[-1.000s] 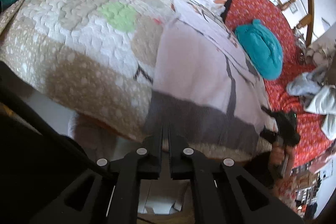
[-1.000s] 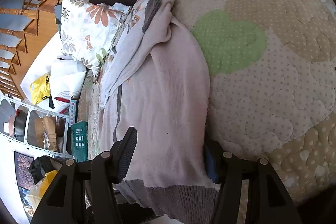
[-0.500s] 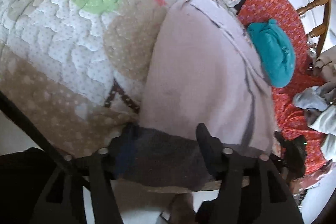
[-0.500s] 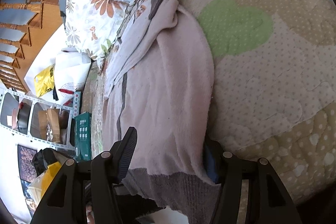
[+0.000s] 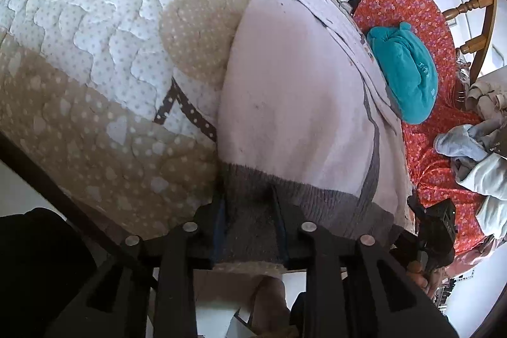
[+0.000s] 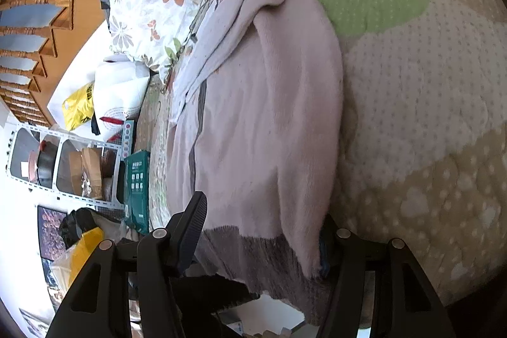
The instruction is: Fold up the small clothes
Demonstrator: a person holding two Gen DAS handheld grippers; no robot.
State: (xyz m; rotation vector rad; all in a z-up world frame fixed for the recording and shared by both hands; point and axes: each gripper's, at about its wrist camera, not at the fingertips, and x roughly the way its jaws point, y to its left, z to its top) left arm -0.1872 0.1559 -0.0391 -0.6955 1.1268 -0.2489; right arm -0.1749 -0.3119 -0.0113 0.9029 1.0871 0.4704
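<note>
A pale pink knit sweater (image 5: 294, 91) with a grey ribbed hem (image 5: 304, 198) lies flat on the quilted bedspread (image 5: 104, 59), hem at the bed's near edge. My left gripper (image 5: 250, 217) is partly closed, its jaws straddling the left part of the hem, a gap still between them. In the right wrist view the sweater (image 6: 263, 122) fills the middle. My right gripper (image 6: 259, 239) is open wide, jaws on either side of the hem's (image 6: 253, 255) right corner. The right gripper also shows in the left wrist view (image 5: 434, 227).
A teal folded garment (image 5: 402, 72) and loose grey clothes (image 5: 475, 154) lie on a red floral cover (image 5: 421, 5). A floral pillow (image 6: 149, 11) sits at the bed's far side. A shelf (image 6: 63, 160), green box (image 6: 137, 186) and wooden chair rails (image 6: 31, 2) stand beyond.
My left gripper opened from shut, moved onto the sweater's hem, and its jaws have since narrowed around it. The right gripper stayed open and shifted slightly along the hem.
</note>
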